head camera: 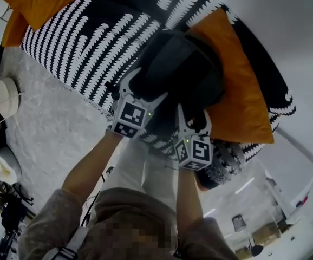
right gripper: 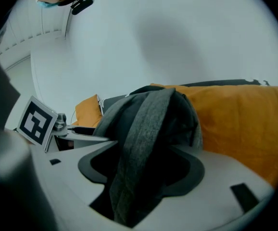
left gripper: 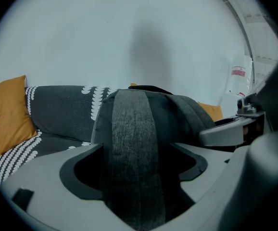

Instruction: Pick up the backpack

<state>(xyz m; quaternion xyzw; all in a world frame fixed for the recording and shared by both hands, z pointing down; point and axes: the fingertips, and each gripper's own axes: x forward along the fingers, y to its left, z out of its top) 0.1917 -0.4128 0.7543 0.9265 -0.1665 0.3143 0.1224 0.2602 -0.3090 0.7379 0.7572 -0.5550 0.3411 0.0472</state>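
A dark backpack (head camera: 183, 69) sits on a black-and-white patterned sofa (head camera: 91, 42), leaning against an orange cushion (head camera: 237, 85). Both grippers reach into its near side. My left gripper (head camera: 145, 88) has one grey shoulder strap (left gripper: 132, 153) running upright between its jaws, with dark gaps on both sides of the strap. My right gripper (head camera: 193, 115) straddles the other grey strap (right gripper: 139, 148) in the same way. In the left gripper view the left gripper (left gripper: 134, 177) stands open around the strap. In the right gripper view the right gripper (right gripper: 141, 177) does too.
A second orange cushion (head camera: 37, 1) lies at the sofa's far left end. The big orange cushion (right gripper: 245, 124) fills the right of the right gripper view. A white round lamp (head camera: 5, 96) stands on the pale rug (head camera: 48, 129) to the left. A white wall rises behind the sofa.
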